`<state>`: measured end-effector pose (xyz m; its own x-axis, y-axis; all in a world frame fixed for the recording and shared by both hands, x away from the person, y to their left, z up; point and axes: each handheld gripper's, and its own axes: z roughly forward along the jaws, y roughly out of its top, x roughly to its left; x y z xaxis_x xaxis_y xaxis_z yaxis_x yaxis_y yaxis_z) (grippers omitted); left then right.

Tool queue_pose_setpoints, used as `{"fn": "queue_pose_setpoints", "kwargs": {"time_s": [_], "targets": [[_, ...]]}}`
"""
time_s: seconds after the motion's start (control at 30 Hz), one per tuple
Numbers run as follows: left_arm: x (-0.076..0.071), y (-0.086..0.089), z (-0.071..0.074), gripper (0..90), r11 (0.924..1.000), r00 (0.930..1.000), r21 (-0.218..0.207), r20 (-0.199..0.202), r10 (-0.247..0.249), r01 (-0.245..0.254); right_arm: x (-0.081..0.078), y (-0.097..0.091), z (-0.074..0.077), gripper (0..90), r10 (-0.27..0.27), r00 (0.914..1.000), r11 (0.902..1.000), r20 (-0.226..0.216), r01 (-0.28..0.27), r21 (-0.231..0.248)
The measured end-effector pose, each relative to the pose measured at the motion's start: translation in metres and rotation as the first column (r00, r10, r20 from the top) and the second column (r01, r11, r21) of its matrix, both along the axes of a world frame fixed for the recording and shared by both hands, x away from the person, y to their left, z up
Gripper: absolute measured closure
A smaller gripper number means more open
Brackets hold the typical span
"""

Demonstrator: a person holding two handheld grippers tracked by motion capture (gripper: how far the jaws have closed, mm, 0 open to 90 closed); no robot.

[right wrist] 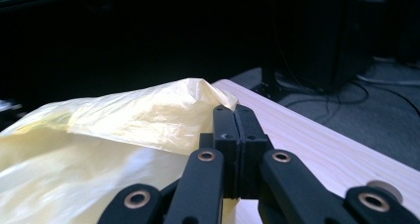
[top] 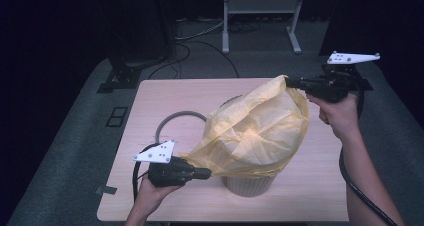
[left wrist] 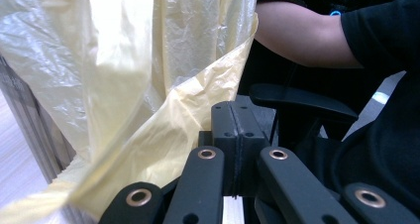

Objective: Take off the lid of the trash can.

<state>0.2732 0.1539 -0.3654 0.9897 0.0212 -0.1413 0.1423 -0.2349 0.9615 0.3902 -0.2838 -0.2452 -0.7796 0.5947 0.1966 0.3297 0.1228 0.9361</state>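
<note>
Pale wooden table (top: pixel 165 93) with 1 ribbed white bin (top: pixel 248 185) and 1 grey ring (top: pixel 171 120) (lying flat).

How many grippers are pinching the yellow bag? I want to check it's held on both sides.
2. The left gripper pinches the yellow bag at its near-left edge, beside the white bin. The right gripper pinches its far-right corner, raised above the table.

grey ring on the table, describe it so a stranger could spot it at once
On the light wooden table, look left of the white ribbed bin draped in a yellow bag. The grey ring lies flat there, partly hidden by the bag, the only flat hoop.
</note>
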Motion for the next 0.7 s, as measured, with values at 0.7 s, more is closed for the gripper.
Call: {"fn": "queue_pose_setpoints", "kwargs": {"time_s": [0.7], "targets": [[0.002,0.001,0.001,89.8,1.0,1.0,-0.005,0.004,0.007,-0.007,0.037,0.027,-0.1,90.0,-0.104,0.9507,0.9787,-0.292,0.046,-0.2]]}}
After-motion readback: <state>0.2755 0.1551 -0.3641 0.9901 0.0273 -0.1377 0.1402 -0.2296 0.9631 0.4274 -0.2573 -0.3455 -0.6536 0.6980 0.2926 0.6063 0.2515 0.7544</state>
